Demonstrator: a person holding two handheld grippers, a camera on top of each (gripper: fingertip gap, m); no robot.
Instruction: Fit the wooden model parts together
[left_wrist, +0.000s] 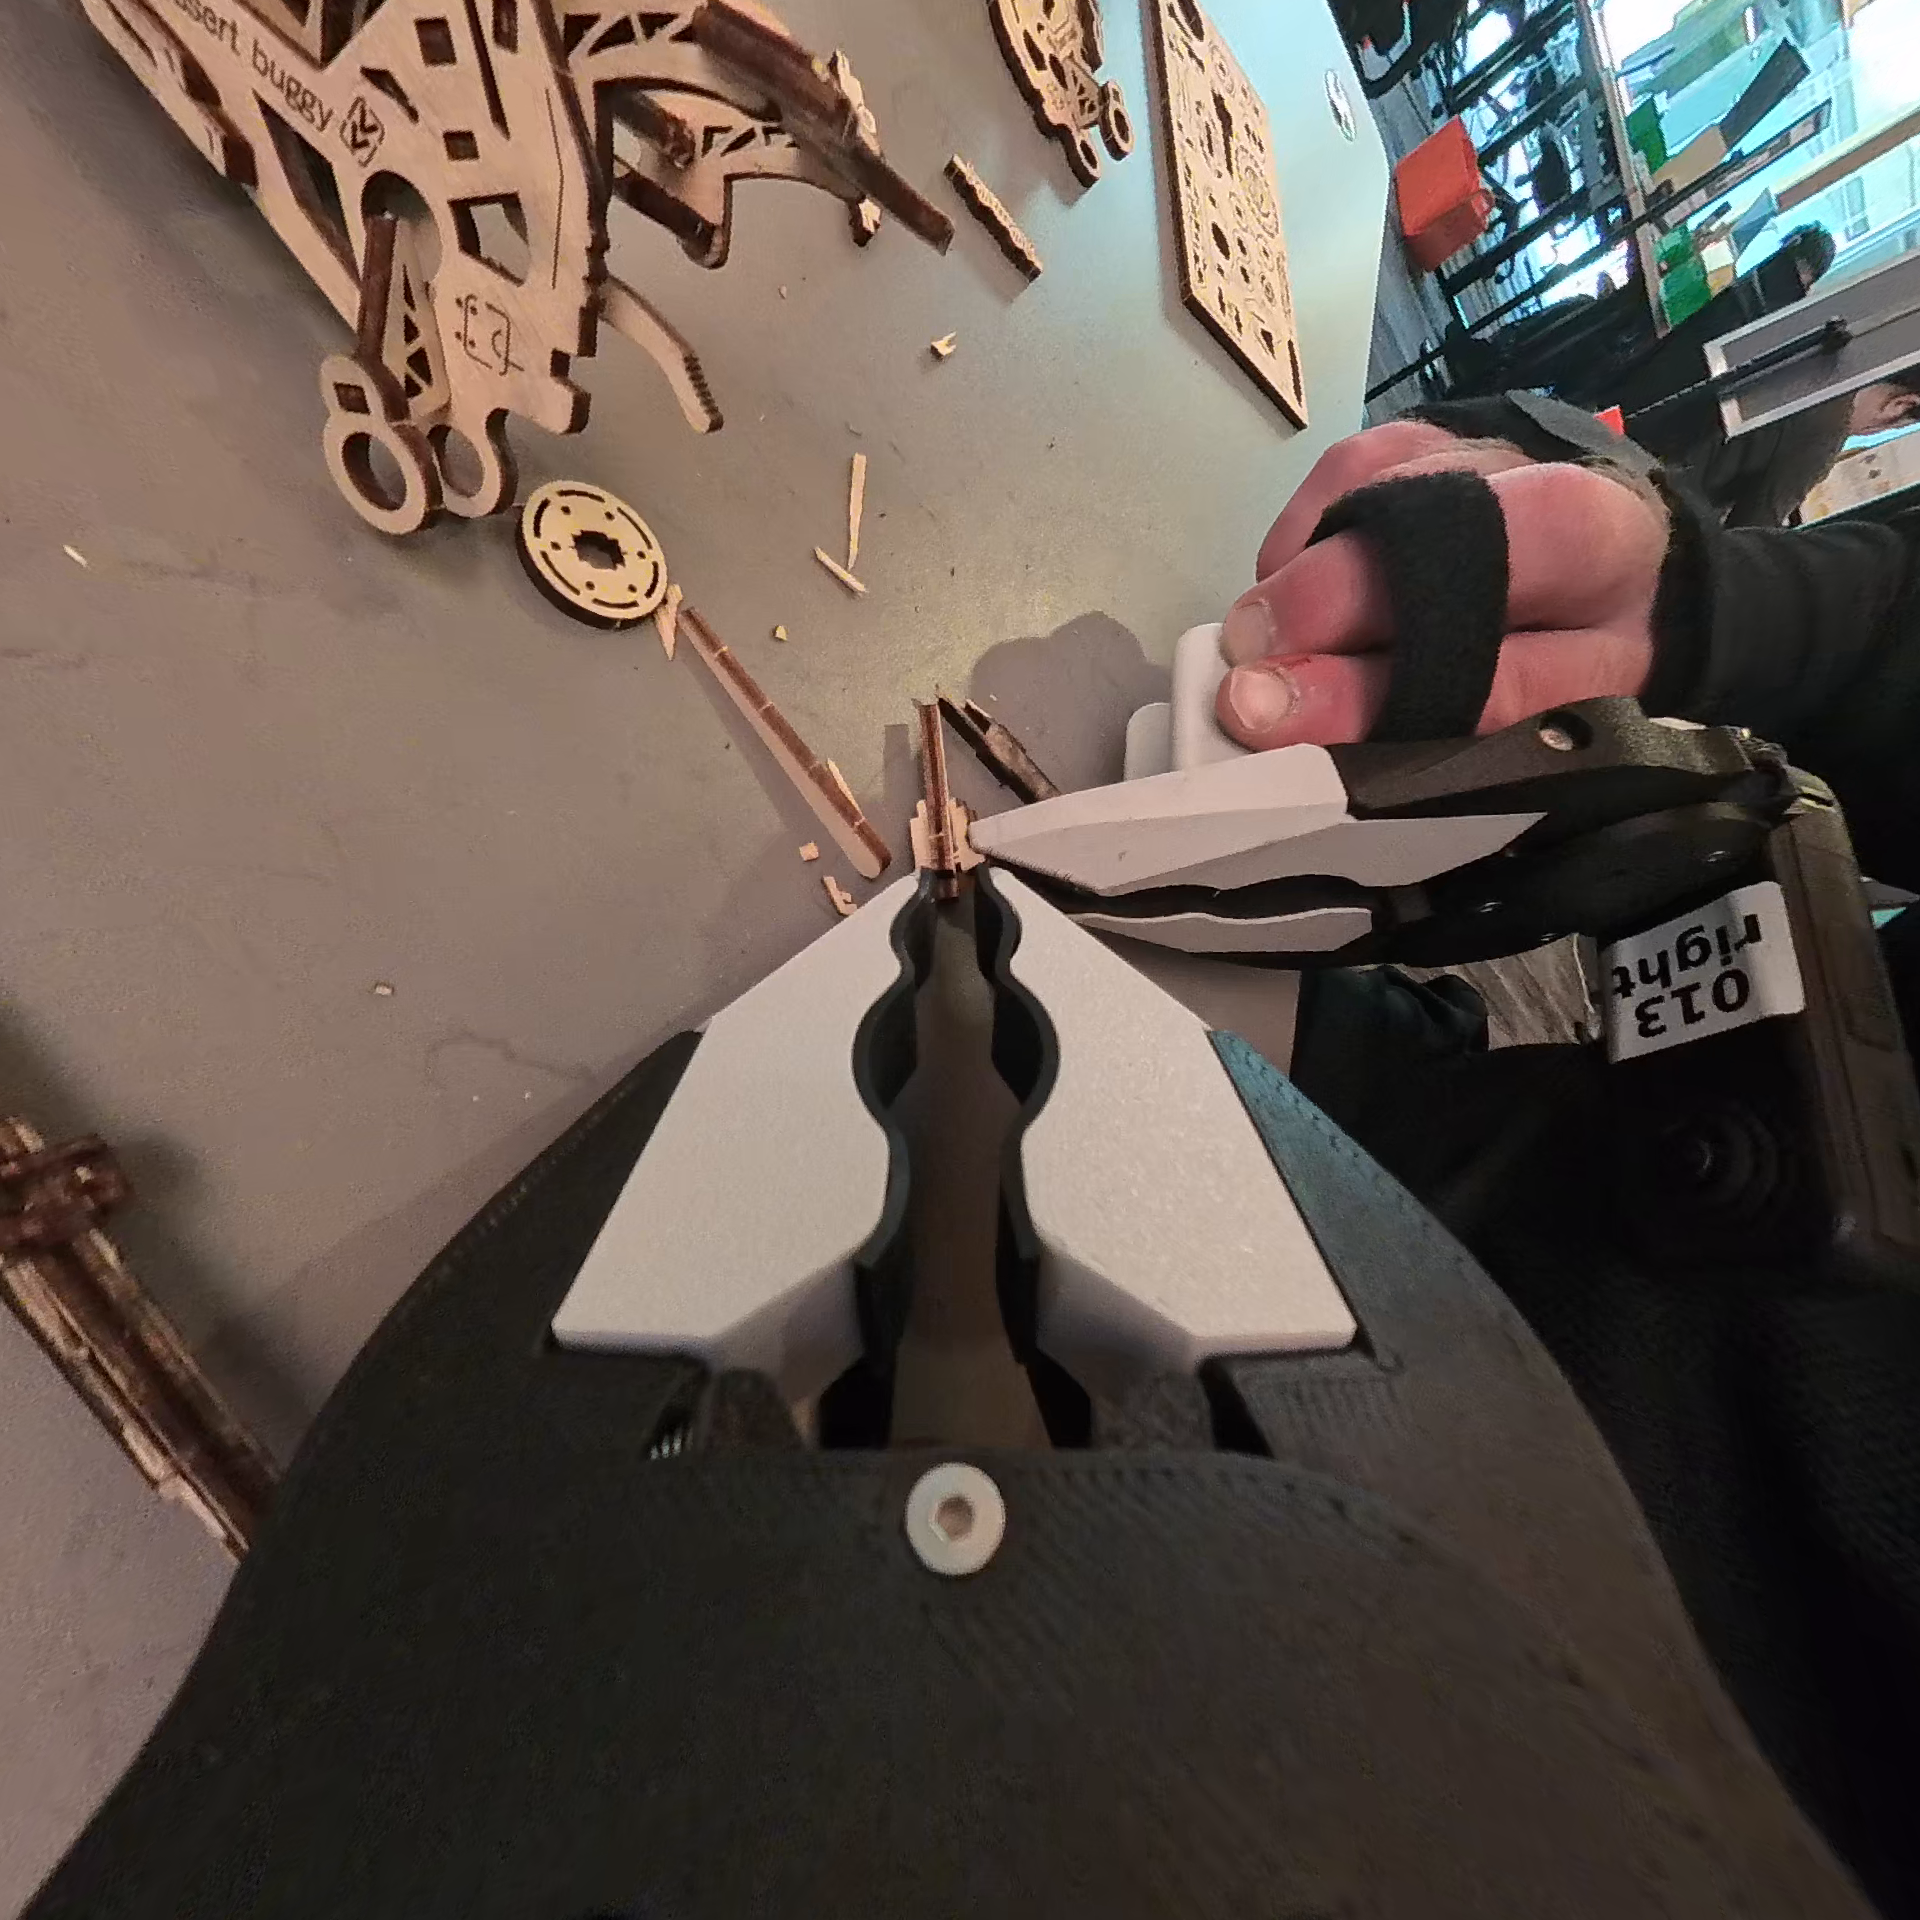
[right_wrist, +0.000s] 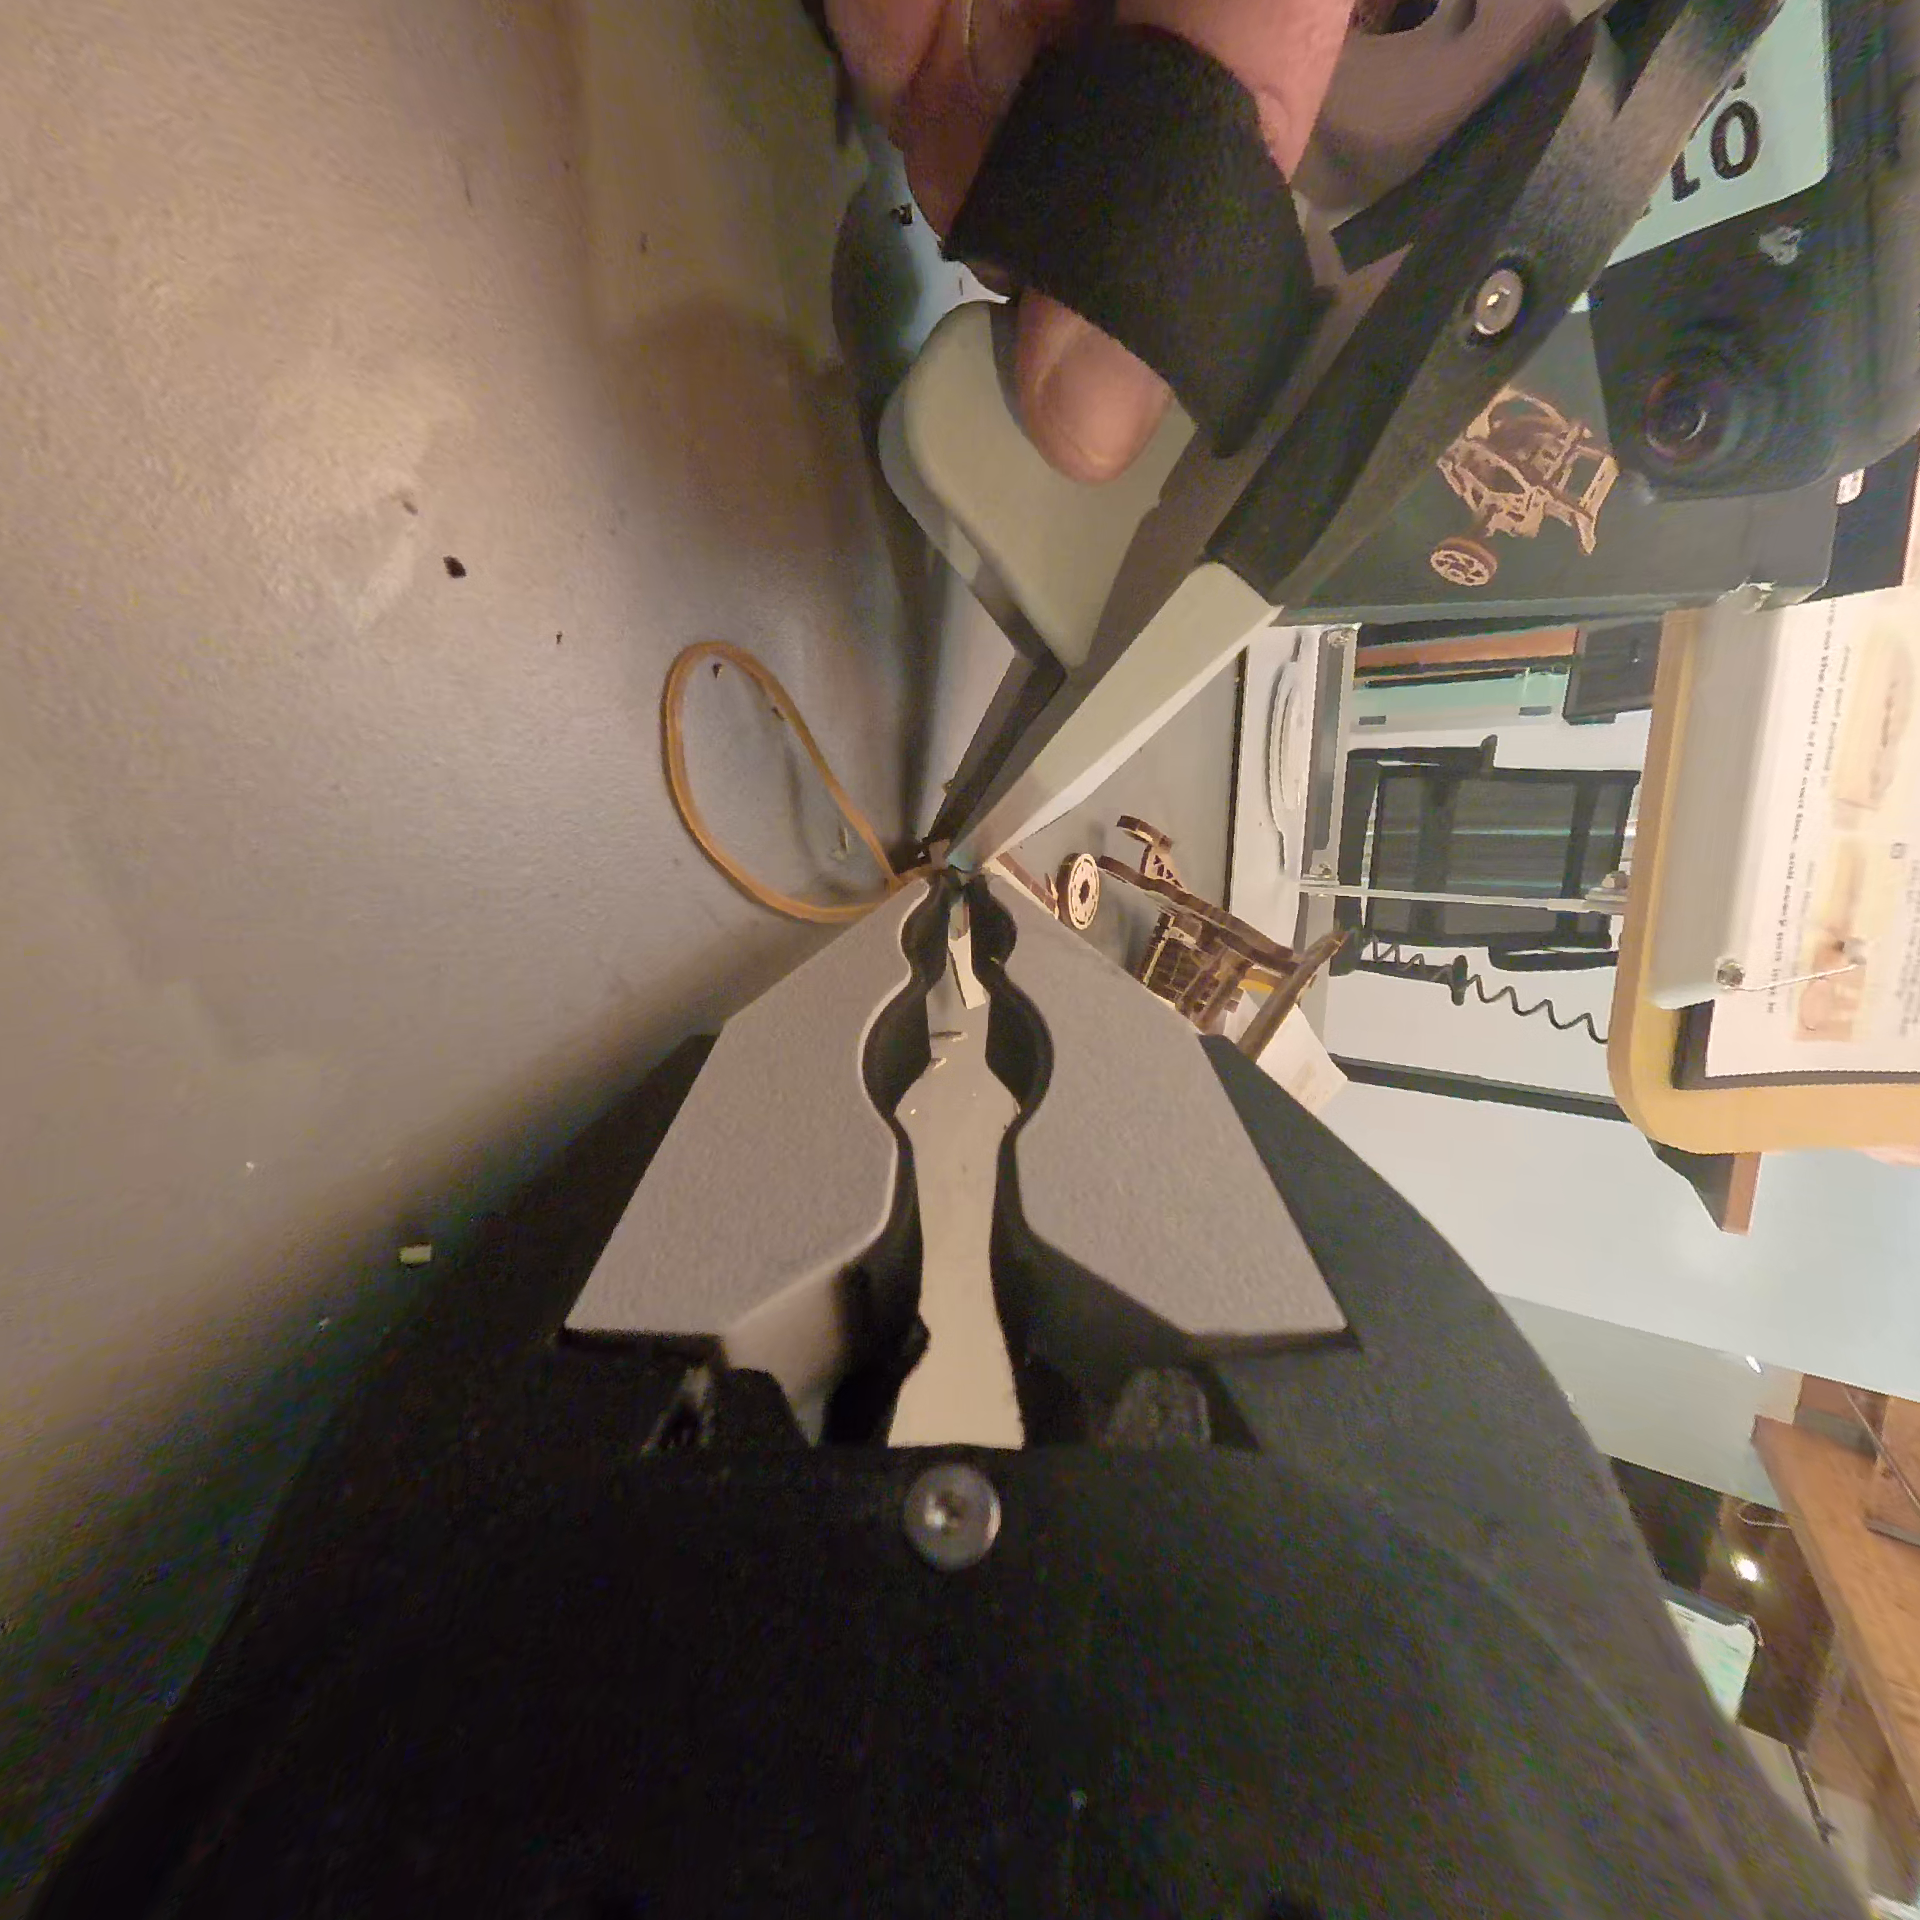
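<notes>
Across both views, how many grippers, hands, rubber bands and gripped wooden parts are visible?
Grippers: 2, left gripper and right gripper
Hands: 2, right hand and left hand
Rubber band: 1
Wooden part in the left gripper: 1
Total: 6

The table (left_wrist: 260, 935) is matt grey, faintly mottled. Pale laser-cut wooden parts (left_wrist: 436, 208) at eleven o'clock show dark scorched edges. The left gripper (left_wrist: 948, 883) has matt grey plastic fingers (left_wrist: 790, 1122), black rubbery pads and a ribbed printed body. A tan rubber band (right_wrist: 727, 790) looks smooth.
</notes>
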